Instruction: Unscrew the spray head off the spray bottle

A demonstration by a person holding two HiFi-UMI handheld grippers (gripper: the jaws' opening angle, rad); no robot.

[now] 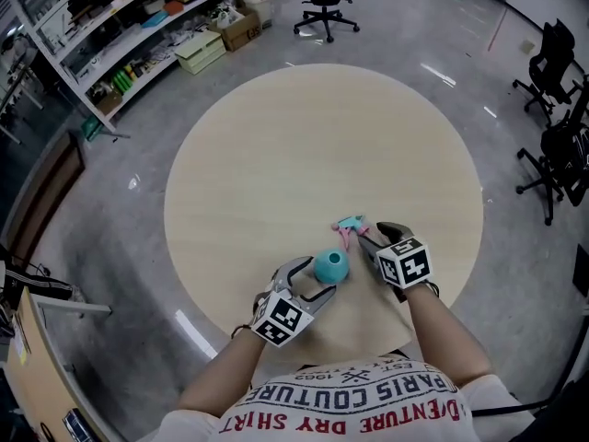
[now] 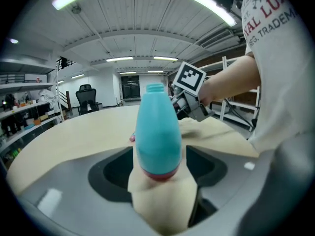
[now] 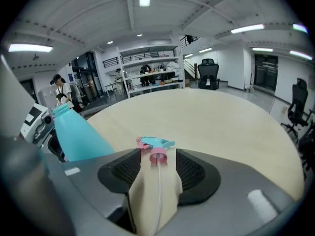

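A teal spray bottle (image 1: 331, 267) stands near the front edge of the round table (image 1: 304, 155), its neck open and bare. My left gripper (image 1: 317, 282) is shut on the bottle's lower body (image 2: 157, 132), just above a pink band at its base. The pink and teal spray head (image 1: 352, 226) lies on the table just beyond the bottle. In the right gripper view the spray head (image 3: 155, 149) rests between the open jaws of my right gripper (image 3: 157, 168), untouched, with its thin clear tube running back toward the camera. The bottle (image 3: 78, 136) shows at that view's left.
Black office chairs stand at the far side (image 1: 324, 3) and at the right (image 1: 552, 72). Shelving with boxes (image 1: 138, 35) runs along the back left. The person's white printed shirt (image 1: 359, 403) fills the bottom of the head view.
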